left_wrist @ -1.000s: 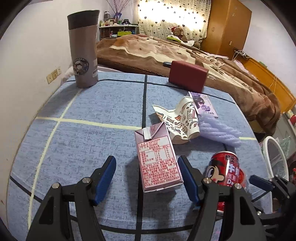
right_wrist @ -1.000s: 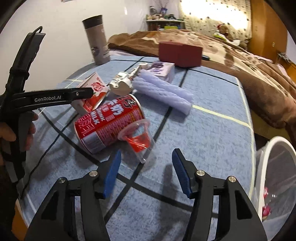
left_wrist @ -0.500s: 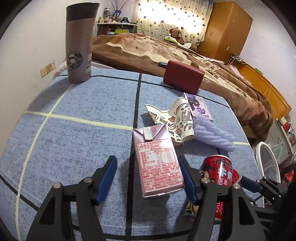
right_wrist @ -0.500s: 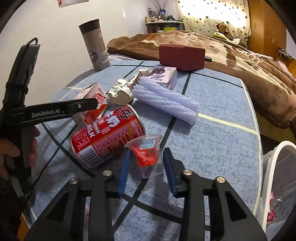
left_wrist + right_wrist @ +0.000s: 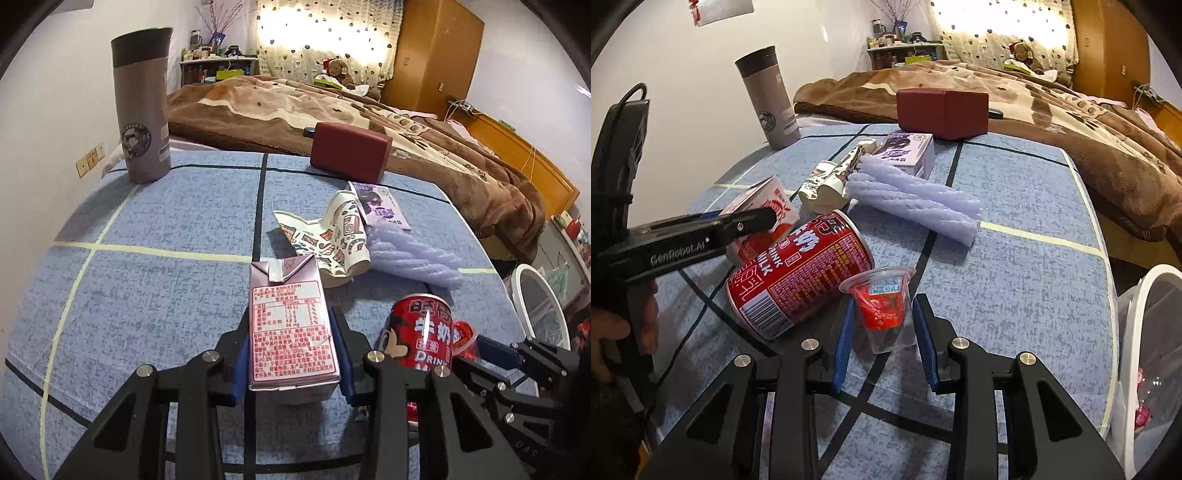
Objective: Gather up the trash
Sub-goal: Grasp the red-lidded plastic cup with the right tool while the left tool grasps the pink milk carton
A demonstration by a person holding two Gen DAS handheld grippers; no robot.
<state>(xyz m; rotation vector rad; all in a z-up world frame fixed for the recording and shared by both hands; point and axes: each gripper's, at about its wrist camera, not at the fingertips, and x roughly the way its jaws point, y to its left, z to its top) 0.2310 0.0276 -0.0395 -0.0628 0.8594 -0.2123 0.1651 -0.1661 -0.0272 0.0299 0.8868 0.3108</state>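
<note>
My left gripper [image 5: 291, 343] is shut on a pink milk carton [image 5: 290, 325] that lies on the blue table cover [image 5: 166, 221]. My right gripper [image 5: 884, 332] is shut on a small clear jelly cup with red contents [image 5: 882, 306]. A red drink can [image 5: 798, 273] lies on its side just left of the cup; it also shows in the left wrist view [image 5: 421, 328]. A crumpled paper cup [image 5: 332, 236] and a lilac foam wrap [image 5: 916, 199] lie further back. In the right wrist view the left gripper [image 5: 753, 225] holds the carton [image 5: 764, 210].
A grey tumbler [image 5: 142, 107] stands at the far left corner. A maroon box [image 5: 349, 151] and a purple packet [image 5: 380, 203] sit at the back. A white-rimmed bin [image 5: 1148, 365] stands off the table's right edge. A bed with a brown blanket [image 5: 295, 103] lies behind.
My left gripper has closed on the milk carton. My right gripper has closed on the jelly cup. Both have come a little forward and lower.
</note>
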